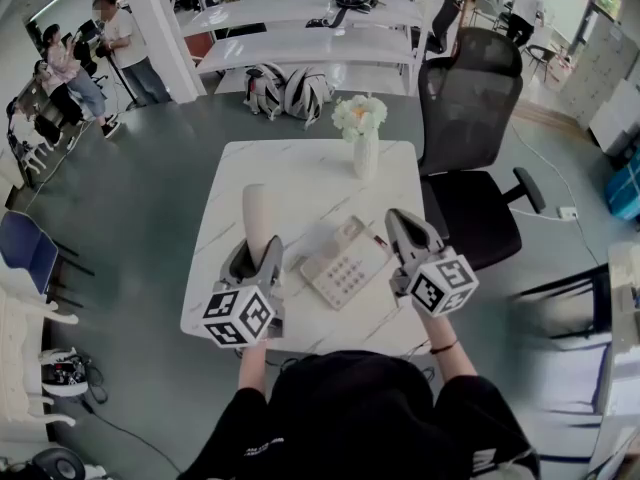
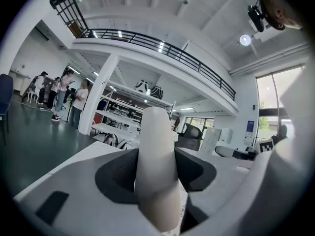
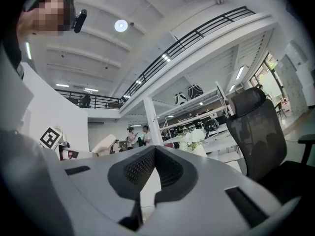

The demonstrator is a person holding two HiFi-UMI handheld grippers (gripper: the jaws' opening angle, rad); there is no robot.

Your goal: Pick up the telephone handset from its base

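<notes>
Lift looks done, by my reading. Your left tongs (image 1: 256,258) are clamped on the handset (image 1: 258,211), which stands nearly upright between the pads, its top end sticking out past the tips. It is clear of the base (image 1: 345,264), which sits on the table (image 1: 300,163) between your two tongs with its cradle bare. Your right tongs (image 1: 398,226) are closed with nothing in them, just right of the base. Little is left: only hold the grip steady.
</notes>
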